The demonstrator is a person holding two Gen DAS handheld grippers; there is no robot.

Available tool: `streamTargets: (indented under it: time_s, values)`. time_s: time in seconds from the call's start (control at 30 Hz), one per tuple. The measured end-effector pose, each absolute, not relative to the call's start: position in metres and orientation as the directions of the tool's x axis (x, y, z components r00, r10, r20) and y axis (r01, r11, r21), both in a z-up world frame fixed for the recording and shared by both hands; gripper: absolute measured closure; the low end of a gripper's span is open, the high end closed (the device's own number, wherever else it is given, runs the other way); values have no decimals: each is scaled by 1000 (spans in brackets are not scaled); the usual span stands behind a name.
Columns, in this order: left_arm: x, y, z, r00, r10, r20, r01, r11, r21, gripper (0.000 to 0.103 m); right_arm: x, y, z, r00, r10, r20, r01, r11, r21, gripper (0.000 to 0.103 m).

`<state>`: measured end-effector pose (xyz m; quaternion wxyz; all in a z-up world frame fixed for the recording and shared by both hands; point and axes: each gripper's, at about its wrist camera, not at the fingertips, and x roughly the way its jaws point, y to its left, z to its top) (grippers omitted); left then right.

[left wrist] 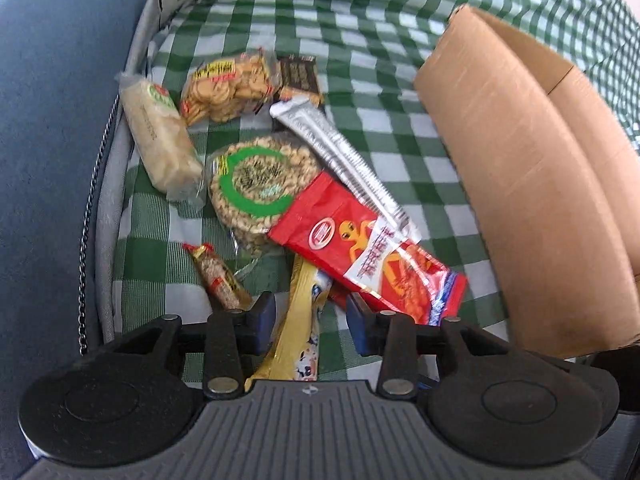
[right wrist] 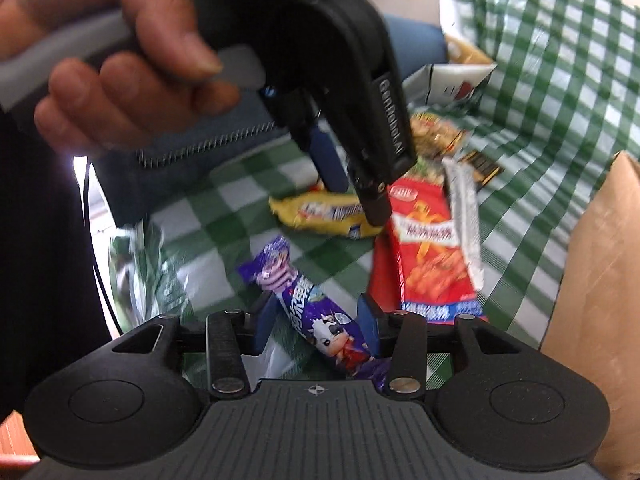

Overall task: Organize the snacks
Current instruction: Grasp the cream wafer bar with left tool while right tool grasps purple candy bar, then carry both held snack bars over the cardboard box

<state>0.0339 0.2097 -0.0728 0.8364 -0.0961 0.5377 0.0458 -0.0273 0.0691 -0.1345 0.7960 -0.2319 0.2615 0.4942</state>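
With both grippers lowered over the snack pile on the green-and-white checked cloth (left wrist: 380,128), this reads as the pick-up step, nothing yet in the open brown cardboard box (left wrist: 532,168). Landmark: the long red foil snack pouch (left wrist: 368,256) in the middle of the pile. Left gripper (left wrist: 311,320) hangs just near-side of the pouch, jaws apart, astride a yellow foil-wrapped bar (left wrist: 298,332); pads do not look pressed on it. Right gripper (right wrist: 316,326) sits below-left of the pouch in its own view, jaws apart around a purple cartoon-cow candy wrapper (right wrist: 316,312), grip not closed as far as I can tell. Beyond the pouch: round clear pack of peanut brittle with a green ring label (left wrist: 252,188), silver foil stick (left wrist: 340,152) lying across the pouch's far end, clear bag of small round biscuits (left wrist: 228,88), pale rice-cake bar (left wrist: 160,136). The box stands right of the pouch. Next move probably calls for closing each pair of jaws squarely on its wrapper, then lifting clear and carrying right to the box; slick foil may slip.
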Motion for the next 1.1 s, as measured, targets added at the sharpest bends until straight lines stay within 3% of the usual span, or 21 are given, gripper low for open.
streamTargets:
  time_s: [0.5, 0.77, 0.87, 0.97, 1.1]
  values:
    - [37, 204, -86, 361, -11, -932, -153, 986, -70, 60, -30, 68, -145, 374, 647, -665, -915, 376, -149, 59]
    - [37, 203, -89, 355, -10, -935, -148, 987, -67, 61, -34, 68, -145, 370, 654, -660, -921, 352, -168, 78]
    - [38, 204, -90, 352, -9, -936, -147, 987, -65, 66, -34, 67, -143, 375, 657, -654, -919, 355, -171, 84]
    - [38, 204, -90, 351, -12, -936, -145, 987, -67, 80, -32, 66, -140, 379, 665, -644, -916, 367, -161, 85]
    - [36, 207, -87, 362, -12, -932, -152, 986, -72, 86, -31, 62, -134, 387, 676, -627, -911, 384, -148, 86]
